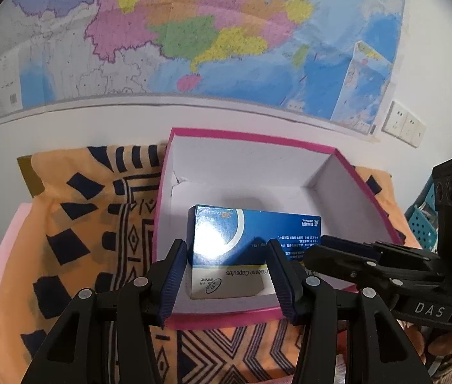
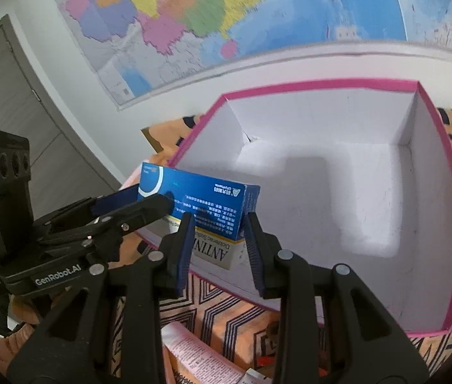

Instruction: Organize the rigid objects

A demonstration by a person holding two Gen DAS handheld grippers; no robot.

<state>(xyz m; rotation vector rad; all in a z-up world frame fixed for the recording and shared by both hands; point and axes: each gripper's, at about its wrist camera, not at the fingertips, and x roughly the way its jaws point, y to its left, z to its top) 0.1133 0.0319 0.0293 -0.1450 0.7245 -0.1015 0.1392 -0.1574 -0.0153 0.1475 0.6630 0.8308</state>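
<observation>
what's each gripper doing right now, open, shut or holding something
Left gripper: closed on the blue medicine box, over the pink-rimmed box.
Right gripper: closed on the same blue medicine box, at its other end.

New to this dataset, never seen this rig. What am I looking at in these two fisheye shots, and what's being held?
There is no robot. A person holds a black two-finger gripper in each hand, and a fisheye camera on each looks along its fingers. One picture comes from the left gripper, the other from the right gripper. Each also shows the other gripper from the side. Both are shut on the same blue cardboard medicine box, one at each end, at the near side of an open white cardboard box with a pink rim. That box sits on an orange cloth with a dark geometric pattern. A coloured wall map hangs behind.
</observation>
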